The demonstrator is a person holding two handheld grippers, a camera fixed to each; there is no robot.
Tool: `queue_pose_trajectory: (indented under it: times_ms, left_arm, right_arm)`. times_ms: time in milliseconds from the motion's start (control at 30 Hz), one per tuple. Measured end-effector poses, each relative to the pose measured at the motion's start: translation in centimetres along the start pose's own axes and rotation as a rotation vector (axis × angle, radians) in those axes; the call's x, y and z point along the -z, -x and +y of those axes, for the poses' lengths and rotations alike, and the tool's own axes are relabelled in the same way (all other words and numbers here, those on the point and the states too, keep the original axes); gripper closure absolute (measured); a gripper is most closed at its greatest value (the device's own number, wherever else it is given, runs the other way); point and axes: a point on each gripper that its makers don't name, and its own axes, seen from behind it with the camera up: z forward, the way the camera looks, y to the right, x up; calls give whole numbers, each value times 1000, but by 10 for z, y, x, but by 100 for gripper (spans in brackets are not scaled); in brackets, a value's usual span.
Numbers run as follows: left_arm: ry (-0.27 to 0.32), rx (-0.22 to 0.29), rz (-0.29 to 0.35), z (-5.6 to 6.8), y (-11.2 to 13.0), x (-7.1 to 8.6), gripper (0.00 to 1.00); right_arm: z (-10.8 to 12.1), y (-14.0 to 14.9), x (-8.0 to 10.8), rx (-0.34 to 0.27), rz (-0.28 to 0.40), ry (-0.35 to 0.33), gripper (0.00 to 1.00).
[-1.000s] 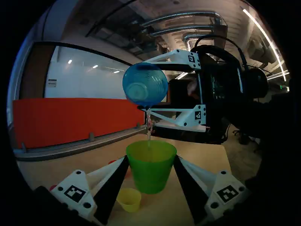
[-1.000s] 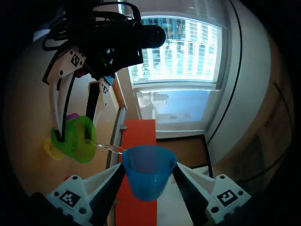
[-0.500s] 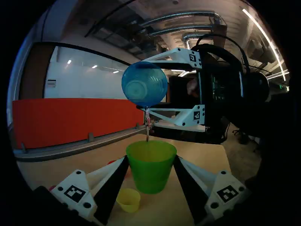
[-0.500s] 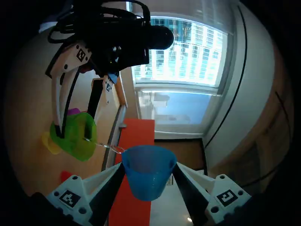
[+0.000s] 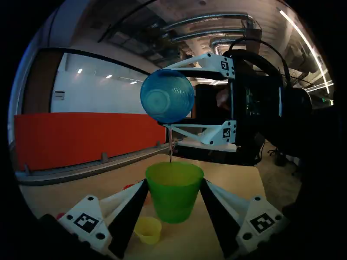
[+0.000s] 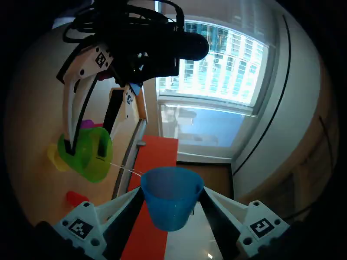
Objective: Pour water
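My left gripper [image 5: 174, 195] is shut on a green cup [image 5: 174, 196], held upright above the wooden table [image 5: 234, 175]. Over it, the right gripper [image 5: 184, 97] holds a blue cup [image 5: 167, 96] tipped on its side, and a thin stream of water [image 5: 171, 147] falls from its rim into the green cup. In the right gripper view, my right gripper [image 6: 172, 203] is shut on the blue cup [image 6: 171, 203]. A fine thread of water [image 6: 123, 168] runs from it to the green cup [image 6: 86, 154], which the left gripper [image 6: 89, 145] holds.
A small yellow cup [image 5: 148, 229] stands on the table below the green one, with red pieces [image 5: 128, 187] beside it. An orange wall panel [image 5: 82, 136] and a rail run behind the table. In the right gripper view, a purple cup [image 6: 85, 124] and a red piece [image 6: 76, 198] lie on the table.
The water stream has thinned to a fine thread. The blue cup has tipped a little further and the right gripper has rolled slightly; the green cup has stayed in place.
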Motion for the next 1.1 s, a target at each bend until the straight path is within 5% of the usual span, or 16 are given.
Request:
queue_pose_trajectory:
  times_ms: [700, 900, 1100]
  left_arm:
    - [-4, 12, 5, -3, 0, -1, 16]
    - [0, 13, 8, -2, -1, -1, 16]
    - [1, 2, 6, -1, 0, 0, 16]
  right_arm:
    - [-2, -8, 4, 6, 12, 4, 11]
    - [-4, -6, 7, -92, 26, 6, 11]
    - [-5, -5, 11, -292, 40, 12, 11]
